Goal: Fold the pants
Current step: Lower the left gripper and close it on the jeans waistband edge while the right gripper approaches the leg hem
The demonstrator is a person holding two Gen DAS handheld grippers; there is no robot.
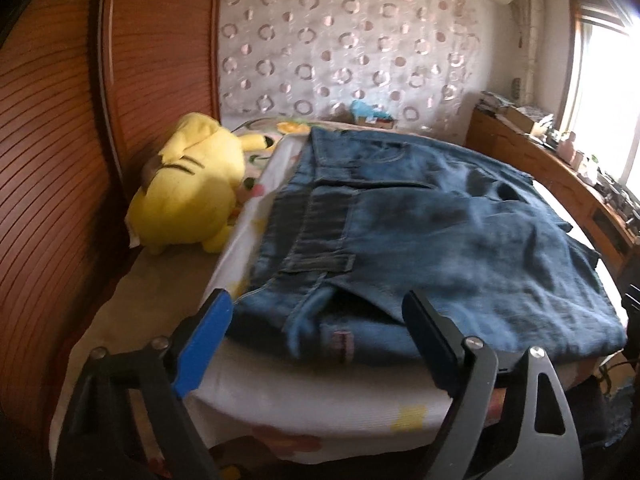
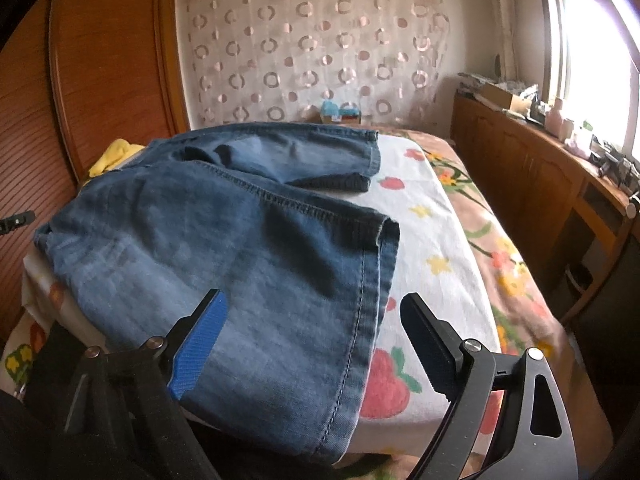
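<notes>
Blue denim pants (image 1: 420, 232) lie folded on the bed, waistband end toward the left wrist view, leg hems (image 2: 360, 240) toward the right wrist view. My left gripper (image 1: 320, 312) is open and empty, just above the near waistband corner, fingers either side of it. My right gripper (image 2: 316, 316) is open and empty, hovering over the near leg end; its blue left finger (image 2: 200, 344) sits over the denim and its right finger over the bedspread.
A yellow plush toy (image 1: 188, 188) lies at the bed's left by the wooden wardrobe (image 1: 52, 140). The flowered bedspread (image 2: 436, 248) extends right of the pants. A wooden counter (image 2: 540, 176) with clutter runs under the window. A curtain hangs behind.
</notes>
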